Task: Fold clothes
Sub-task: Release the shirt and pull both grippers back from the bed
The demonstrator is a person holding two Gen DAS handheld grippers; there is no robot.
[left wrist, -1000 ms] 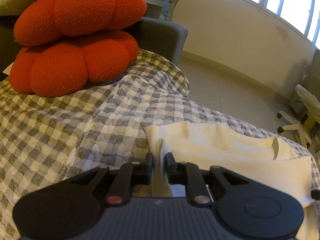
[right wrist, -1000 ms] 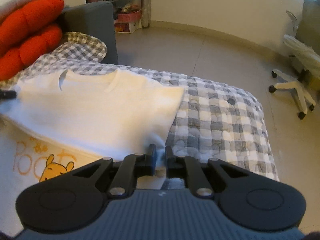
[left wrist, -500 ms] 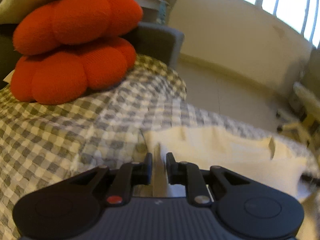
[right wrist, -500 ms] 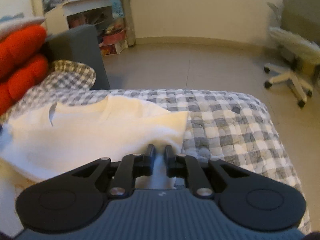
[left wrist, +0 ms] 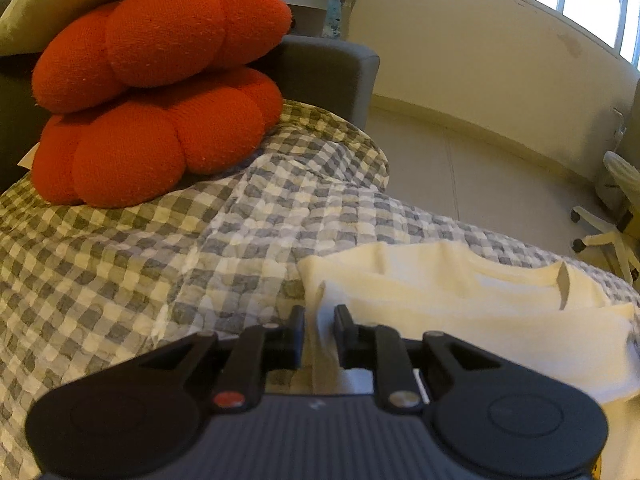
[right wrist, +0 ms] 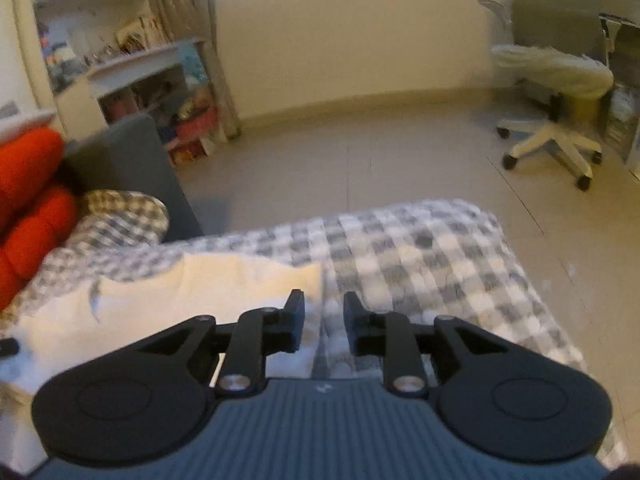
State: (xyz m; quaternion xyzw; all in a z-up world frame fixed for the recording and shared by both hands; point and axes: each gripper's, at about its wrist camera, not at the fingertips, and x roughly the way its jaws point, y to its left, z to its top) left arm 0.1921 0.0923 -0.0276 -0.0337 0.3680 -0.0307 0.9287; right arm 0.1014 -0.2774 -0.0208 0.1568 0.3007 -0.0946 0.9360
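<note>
A cream-white T-shirt (left wrist: 480, 320) lies folded over on the checked quilt (left wrist: 160, 280); its collar faces the far edge. My left gripper (left wrist: 319, 320) is shut on the shirt's left edge, and a strip of cloth runs down between its fingers. In the right wrist view the same shirt (right wrist: 200, 296) lies left of centre. My right gripper (right wrist: 324, 314) stands open above the shirt's right edge, with a clear gap between its fingers and no cloth pinched. This view is blurred.
Red puffy cushions (left wrist: 152, 92) are stacked at the back left against a grey sofa arm (left wrist: 328, 76). The quilt's far edge (right wrist: 460, 216) drops to a tiled floor. A white swivel chair (right wrist: 556, 92) stands at the right, and bookshelves (right wrist: 120, 56) at the back.
My right gripper has opened, let go of the shirt's edge and tilted upward toward the room. The left gripper still holds its edge and has barely moved.
</note>
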